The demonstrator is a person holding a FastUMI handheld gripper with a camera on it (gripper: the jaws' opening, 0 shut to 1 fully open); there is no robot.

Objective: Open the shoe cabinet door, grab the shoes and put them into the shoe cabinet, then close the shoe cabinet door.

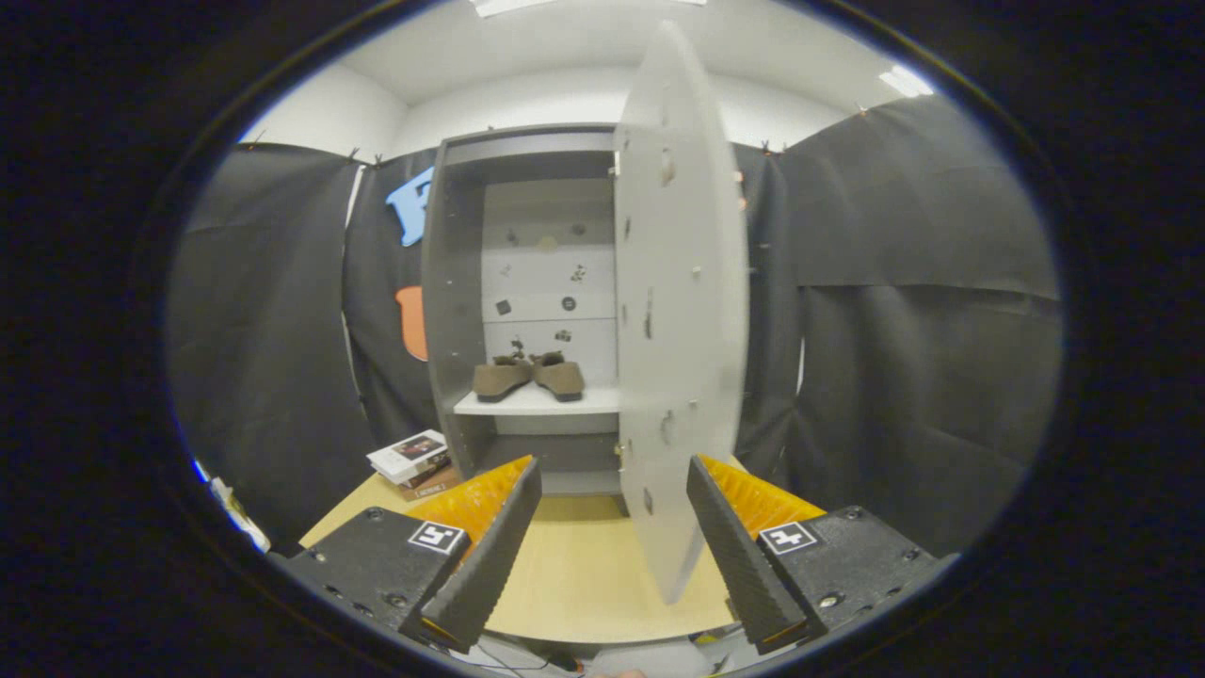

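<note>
The grey shoe cabinet [452, 282] stands on the far side of the wooden table [584, 574], beyond my fingers. Its white door [680, 311] is swung wide open toward me, hinged on the right, and its lower edge hangs between my fingers. A pair of brown shoes [529, 376] sits side by side on the cabinet's white shelf [537, 403]. My gripper [614, 490] is open, its fingers spread apart with nothing pressed between them; the door's free edge lies closer to the right finger.
A small stack of books [414, 461] lies on the table left of the cabinet's base. Black cloth walls close in the booth on both sides. The table's near edge runs just under my fingers.
</note>
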